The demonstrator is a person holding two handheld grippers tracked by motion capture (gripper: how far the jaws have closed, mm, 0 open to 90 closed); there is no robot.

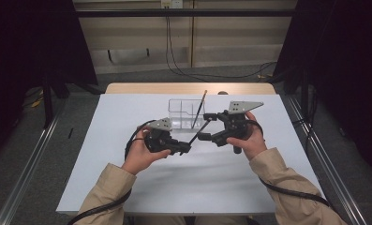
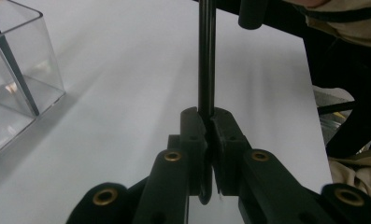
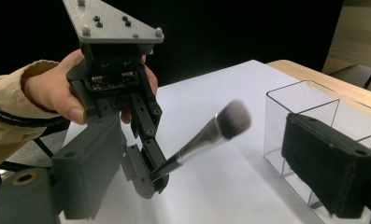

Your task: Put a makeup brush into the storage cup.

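Here, left tool (image 1: 186, 147) pinches one makeup brush (image 3: 206, 136) by its handle, above the desk (image 1: 127, 117). Right tool (image 1: 203, 126) spread, flanking the bristles. One clear organiser (image 1: 181, 110) behind holds a second brush (image 1: 200, 108).

Person is wearing tan long sleeves (image 1: 286, 176) with loose cuffs, both forearms. Left gripper (image 1: 186, 148) and right gripper (image 1: 201, 136) are showing as black plastic bodies with jointed linkage arms. Brass-coloured rivets (image 2: 173, 156) are sitting at the link pivots. Each is carrying a grey three-cornered plate (image 3: 109, 21) on top, dotted with small dark and silver screws. A black ribbed cable (image 1: 291, 192) is trailing from each along the sleeve. Jaw pads are looking matte black, blocky.
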